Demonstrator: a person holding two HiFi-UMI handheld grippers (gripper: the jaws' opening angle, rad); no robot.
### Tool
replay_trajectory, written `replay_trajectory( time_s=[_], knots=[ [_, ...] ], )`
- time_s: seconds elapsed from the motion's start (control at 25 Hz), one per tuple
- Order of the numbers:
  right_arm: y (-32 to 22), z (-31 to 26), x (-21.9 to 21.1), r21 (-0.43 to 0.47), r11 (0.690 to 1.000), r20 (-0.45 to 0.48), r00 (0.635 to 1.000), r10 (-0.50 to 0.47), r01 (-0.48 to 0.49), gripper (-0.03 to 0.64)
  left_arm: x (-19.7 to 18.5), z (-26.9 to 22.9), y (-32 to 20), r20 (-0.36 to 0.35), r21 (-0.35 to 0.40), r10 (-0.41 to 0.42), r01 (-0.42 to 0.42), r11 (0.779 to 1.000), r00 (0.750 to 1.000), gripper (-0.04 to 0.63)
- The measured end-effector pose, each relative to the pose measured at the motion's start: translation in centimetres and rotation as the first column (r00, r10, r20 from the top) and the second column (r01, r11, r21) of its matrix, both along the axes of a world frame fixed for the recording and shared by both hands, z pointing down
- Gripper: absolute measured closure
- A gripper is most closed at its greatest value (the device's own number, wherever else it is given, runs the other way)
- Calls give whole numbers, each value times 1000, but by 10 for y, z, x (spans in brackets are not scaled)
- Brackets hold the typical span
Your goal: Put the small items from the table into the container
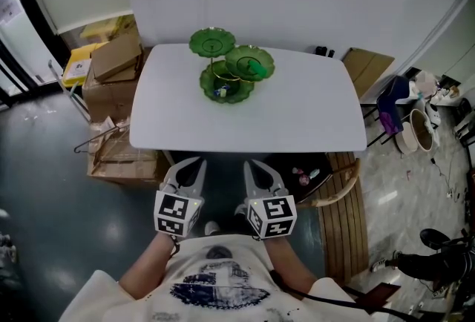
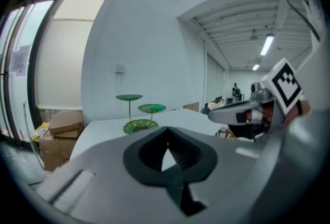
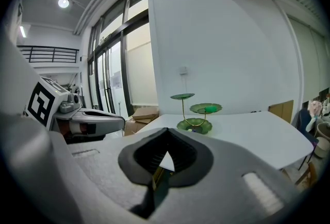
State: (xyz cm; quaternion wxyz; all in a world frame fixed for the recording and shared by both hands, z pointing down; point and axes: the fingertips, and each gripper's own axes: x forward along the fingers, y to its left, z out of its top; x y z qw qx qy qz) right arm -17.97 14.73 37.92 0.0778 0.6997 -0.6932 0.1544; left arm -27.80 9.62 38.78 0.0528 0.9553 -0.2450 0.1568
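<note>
A green three-tier stand (image 1: 226,68) of leaf-shaped dishes stands at the far middle of the white table (image 1: 312,116). Small blue and yellow items (image 1: 220,93) lie in its lowest dish, and a green piece (image 1: 257,69) lies in the right dish. My left gripper (image 1: 191,165) and right gripper (image 1: 258,165) hang side by side before the table's near edge, close to my chest, far from the stand. Both are shut with nothing between the jaws. The stand (image 2: 140,114) shows far ahead in the left gripper view, and the stand (image 3: 196,112) likewise in the right gripper view.
Cardboard boxes (image 1: 115,64) are stacked left of the table. A slatted wooden bench (image 1: 345,217) stands at the near right, with a dark stool (image 1: 304,176) under the table's edge. Bags and a basket (image 1: 415,127) sit farther right. A small dark object (image 1: 323,51) lies at the table's far edge.
</note>
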Motion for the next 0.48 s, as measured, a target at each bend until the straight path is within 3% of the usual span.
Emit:
replay_trajectory(
  time_s=[0.48],
  knots=[
    [-1,0,9,1,1000,7,1000,10,-10,618,10,1,-3,-5,-2,6,-6,1000,1000,606]
  ],
)
